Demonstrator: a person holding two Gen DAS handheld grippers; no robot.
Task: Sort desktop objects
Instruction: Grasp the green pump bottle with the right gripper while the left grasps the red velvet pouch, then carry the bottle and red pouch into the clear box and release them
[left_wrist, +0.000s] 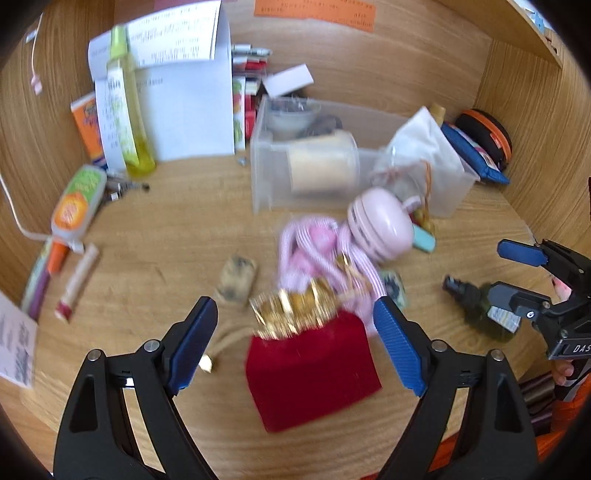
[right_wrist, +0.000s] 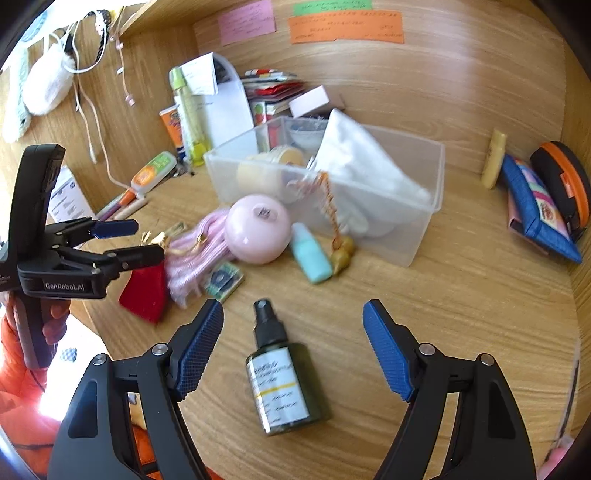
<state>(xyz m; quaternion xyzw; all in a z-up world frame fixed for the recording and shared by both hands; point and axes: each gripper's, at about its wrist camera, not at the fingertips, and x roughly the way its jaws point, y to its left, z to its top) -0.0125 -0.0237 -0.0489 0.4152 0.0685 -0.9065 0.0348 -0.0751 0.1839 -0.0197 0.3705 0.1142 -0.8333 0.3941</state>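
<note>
My left gripper (left_wrist: 295, 339) is open, its blue pads either side of a red velvet pouch (left_wrist: 314, 373) with a gold trim, lying flat on the wooden desk. It also shows in the right wrist view (right_wrist: 127, 242) above the pouch (right_wrist: 144, 291). My right gripper (right_wrist: 293, 343) is open over a dark green spray bottle (right_wrist: 284, 384) with a white label, lying on the desk. It shows in the left wrist view (left_wrist: 513, 273) beside the bottle (left_wrist: 480, 302). A clear plastic bin (right_wrist: 369, 206) holds a white bag and a roll.
A pink round case (right_wrist: 258, 229), pink striped cord (right_wrist: 199, 251), a teal bottle (right_wrist: 310, 254) and a small patterned packet (right_wrist: 223, 282) lie before the bin. Papers, a yellow bottle (left_wrist: 129, 107), tubes and pens crowd the back left. A blue pouch (right_wrist: 535, 210) and orange case sit at right.
</note>
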